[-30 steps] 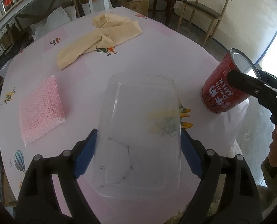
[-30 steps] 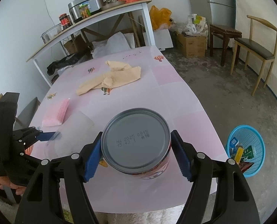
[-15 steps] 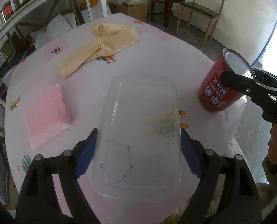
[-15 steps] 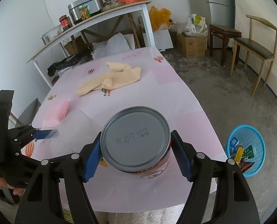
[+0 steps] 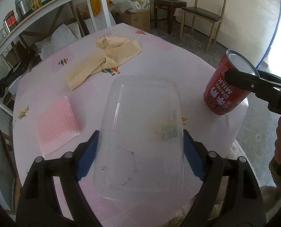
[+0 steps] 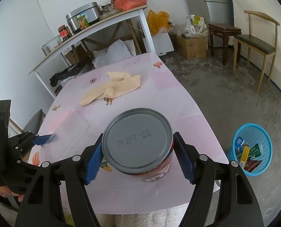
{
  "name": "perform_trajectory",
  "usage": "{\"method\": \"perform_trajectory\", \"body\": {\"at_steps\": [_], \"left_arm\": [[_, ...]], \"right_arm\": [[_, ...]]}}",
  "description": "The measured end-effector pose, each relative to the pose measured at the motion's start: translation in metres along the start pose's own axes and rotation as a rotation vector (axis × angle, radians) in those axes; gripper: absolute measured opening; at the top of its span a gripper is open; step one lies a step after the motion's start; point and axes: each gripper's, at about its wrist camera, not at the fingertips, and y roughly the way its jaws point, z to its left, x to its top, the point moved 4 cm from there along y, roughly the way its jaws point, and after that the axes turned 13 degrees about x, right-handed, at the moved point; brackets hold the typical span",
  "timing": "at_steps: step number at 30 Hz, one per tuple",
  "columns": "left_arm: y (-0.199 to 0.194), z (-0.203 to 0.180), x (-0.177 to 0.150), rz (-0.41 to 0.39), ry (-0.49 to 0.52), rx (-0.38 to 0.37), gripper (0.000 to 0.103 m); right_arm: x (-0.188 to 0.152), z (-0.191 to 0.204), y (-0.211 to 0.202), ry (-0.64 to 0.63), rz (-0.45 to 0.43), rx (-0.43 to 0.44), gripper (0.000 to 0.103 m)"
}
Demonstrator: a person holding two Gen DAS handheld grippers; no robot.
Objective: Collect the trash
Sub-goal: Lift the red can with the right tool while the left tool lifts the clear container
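On the table [image 5: 159, 60]: a tray [image 5: 142, 132] near the front edge, between the fingers of the left gripper [image 5: 140, 157]; a can [image 6: 140, 147] to its right, upside down, between the fingers of the right gripper [image 6: 138, 162]. To the tray's left, a foam pad [image 5: 56, 123]; behind both, towards the far edge, a crumpled cloth [image 5: 106, 60]. On the floor right of the table, a basket [image 6: 254, 132] with packets in it. Behind the table, a shelf [image 6: 95, 28]; far right, a chair [image 6: 257, 43] and a stool [image 6: 223, 32].

Both grippers same build: left gripper [image 5: 140, 157] and right gripper [image 6: 138, 158] have black plastic arms, blue ribbed pads, silver pivot screws. White lettering on right body, right frame edge. Olive sleeve [image 5: 280, 172] lower right.
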Motion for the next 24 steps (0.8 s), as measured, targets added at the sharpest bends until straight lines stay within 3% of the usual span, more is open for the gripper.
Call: {"method": "perform_trajectory", "body": {"at_steps": [9, 24], "left_arm": [[0.008, 0.004, 0.002, 0.021, -0.028, -0.004, 0.08], [-0.008, 0.037, -0.007, -0.011, -0.171, -0.022, 0.079]], "right_arm": [[0.001, -0.001, -0.005, 0.009, -0.013, 0.007, 0.069], [0.012, 0.011, -0.01, 0.006, -0.014, 0.022, 0.068]]}}
